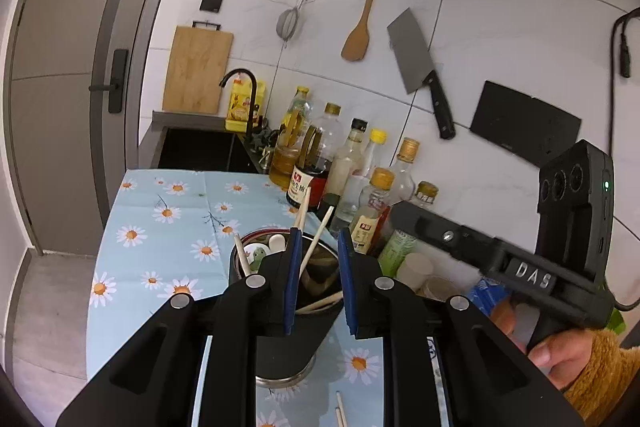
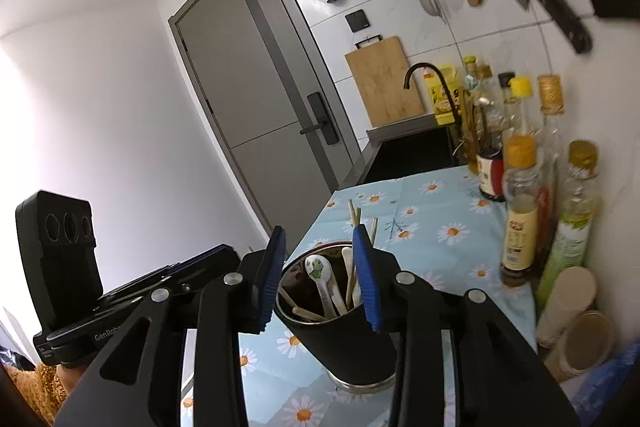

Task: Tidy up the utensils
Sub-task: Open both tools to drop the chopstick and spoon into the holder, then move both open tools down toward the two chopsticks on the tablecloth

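A black utensil cup (image 1: 286,351) (image 2: 344,339) with a steel rim stands on the daisy tablecloth (image 1: 168,227) (image 2: 432,227). It holds wooden chopsticks (image 1: 316,243) (image 2: 354,217) and white spoons, one with a green frog (image 2: 318,269). My left gripper (image 1: 319,287) is open just above the cup, jaws to either side of its rim, nothing held. My right gripper (image 2: 320,281) is open over the cup mouth, empty. Loose chopsticks (image 1: 341,409) lie on the cloth in front of the cup. The right gripper's body (image 1: 520,267) shows in the left wrist view.
Several sauce and oil bottles (image 1: 360,179) (image 2: 520,211) line the tiled wall. Paper cups (image 2: 568,295) stand at the right. A black sink and faucet (image 1: 244,95) (image 2: 424,75) lie beyond the cloth. A cleaver (image 1: 420,67), wooden spatula (image 1: 360,27) and cutting board (image 1: 196,71) are at the wall.
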Demonstrator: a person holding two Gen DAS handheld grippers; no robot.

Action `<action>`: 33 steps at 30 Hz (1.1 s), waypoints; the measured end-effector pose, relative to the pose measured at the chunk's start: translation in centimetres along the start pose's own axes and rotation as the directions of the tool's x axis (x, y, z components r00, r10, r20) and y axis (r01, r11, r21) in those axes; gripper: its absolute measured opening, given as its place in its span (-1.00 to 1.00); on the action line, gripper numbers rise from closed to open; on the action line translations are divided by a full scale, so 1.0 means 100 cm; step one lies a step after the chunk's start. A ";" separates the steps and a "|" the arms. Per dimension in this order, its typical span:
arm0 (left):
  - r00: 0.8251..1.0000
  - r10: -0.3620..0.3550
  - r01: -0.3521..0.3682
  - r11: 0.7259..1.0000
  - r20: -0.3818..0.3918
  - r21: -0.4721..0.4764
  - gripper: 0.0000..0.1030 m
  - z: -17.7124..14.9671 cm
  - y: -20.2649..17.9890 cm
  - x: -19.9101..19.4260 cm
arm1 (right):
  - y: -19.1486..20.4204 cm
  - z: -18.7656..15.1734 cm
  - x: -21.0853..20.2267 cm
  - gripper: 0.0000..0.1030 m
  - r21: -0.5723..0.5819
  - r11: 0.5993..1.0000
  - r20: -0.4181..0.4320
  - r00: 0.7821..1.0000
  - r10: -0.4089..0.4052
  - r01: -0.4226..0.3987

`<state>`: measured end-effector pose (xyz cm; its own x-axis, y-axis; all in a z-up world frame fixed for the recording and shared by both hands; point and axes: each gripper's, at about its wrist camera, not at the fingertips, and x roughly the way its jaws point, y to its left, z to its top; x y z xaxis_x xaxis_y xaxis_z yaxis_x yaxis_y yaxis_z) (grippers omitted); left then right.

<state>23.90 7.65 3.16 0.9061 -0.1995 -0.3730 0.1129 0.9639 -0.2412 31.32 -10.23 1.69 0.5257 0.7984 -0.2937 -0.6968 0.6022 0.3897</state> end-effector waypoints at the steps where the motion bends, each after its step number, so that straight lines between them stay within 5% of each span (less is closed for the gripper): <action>1: 1.000 -0.007 0.007 1.000 -0.010 0.001 -0.66 0.000 -0.001 -0.004 | 0.002 0.001 -0.006 -0.26 0.006 1.000 -0.001 1.000 -0.011 0.011; 13: 0.990 -0.034 0.035 0.999 -0.136 0.004 -0.66 -0.025 -0.008 -0.032 | 0.002 -0.024 -0.064 -0.09 0.098 0.993 -0.100 0.994 -0.054 0.063; 21: 0.969 -0.055 0.051 0.998 -0.242 -0.022 -0.66 -0.061 -0.008 -0.038 | 0.000 -0.057 -0.056 -0.09 0.166 0.979 -0.265 0.962 -0.068 0.115; 25: 0.954 -0.058 0.045 0.998 -0.295 -0.051 -0.66 -0.082 -0.002 -0.039 | -0.004 -0.081 -0.043 -0.09 0.204 0.967 -0.383 0.921 -0.067 0.155; 33: 0.907 -0.092 0.045 0.991 -0.411 -0.122 -0.66 -0.123 0.009 -0.038 | -0.014 -0.123 -0.012 -0.09 0.271 0.925 -0.602 0.797 -0.054 0.268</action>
<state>15.55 7.13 -6.73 0.6438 -0.3419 -0.6846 0.1026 0.9251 -0.3656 25.68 -12.03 -9.22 0.1633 0.6036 -0.7804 -0.3716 0.7704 0.5181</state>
